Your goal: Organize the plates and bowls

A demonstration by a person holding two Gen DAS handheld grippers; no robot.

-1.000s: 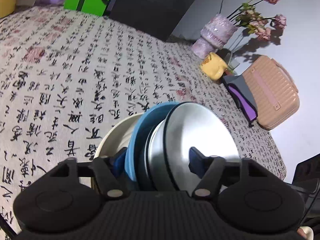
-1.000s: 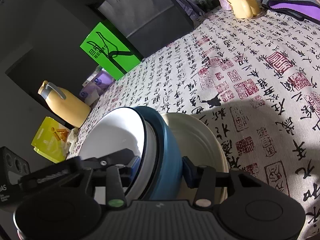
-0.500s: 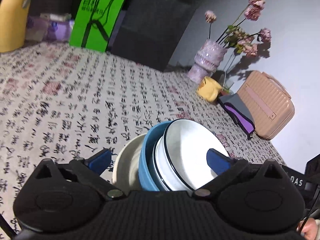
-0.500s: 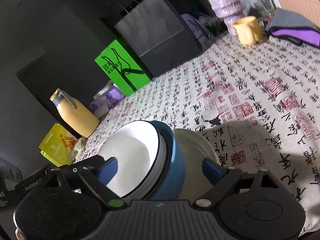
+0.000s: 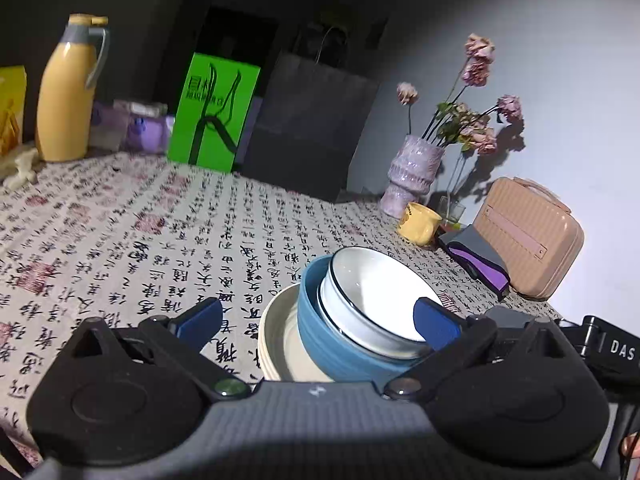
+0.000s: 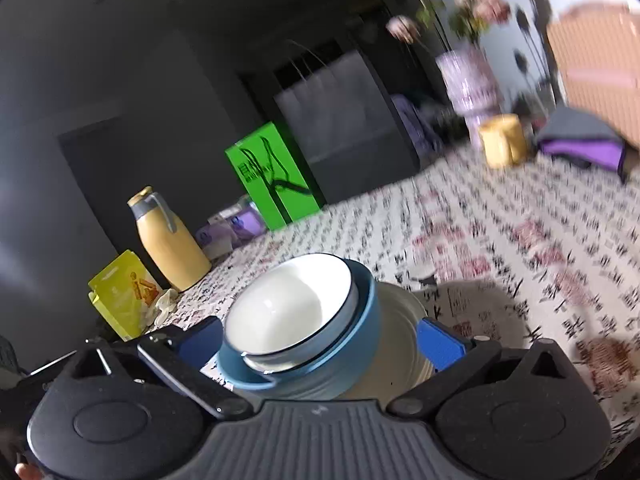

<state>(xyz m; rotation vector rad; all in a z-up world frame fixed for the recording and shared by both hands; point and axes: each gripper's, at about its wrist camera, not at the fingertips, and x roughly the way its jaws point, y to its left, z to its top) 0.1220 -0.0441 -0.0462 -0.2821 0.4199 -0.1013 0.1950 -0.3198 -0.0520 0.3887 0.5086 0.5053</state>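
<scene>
Both grippers, left [image 5: 316,322] and right [image 6: 320,340], stand wide apart, gripping nothing; right's jaws are opening. White bowl [image 5: 372,300] nests in blue bowl [image 5: 320,328] on plate [image 5: 278,340] near the table's front edge. Back straight off, clear of rims.

Yellow flask [image 5: 66,92] standing upper left, green box [image 5: 212,114] sitting mid-top, vase [image 5: 412,176], yellow mug [image 5: 418,222], tan case [image 5: 528,236] sitting right.

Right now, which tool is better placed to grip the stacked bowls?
Probably the right tool: its jaws are opening with the bowls centred between them. The left tool has them off-centre.
</scene>
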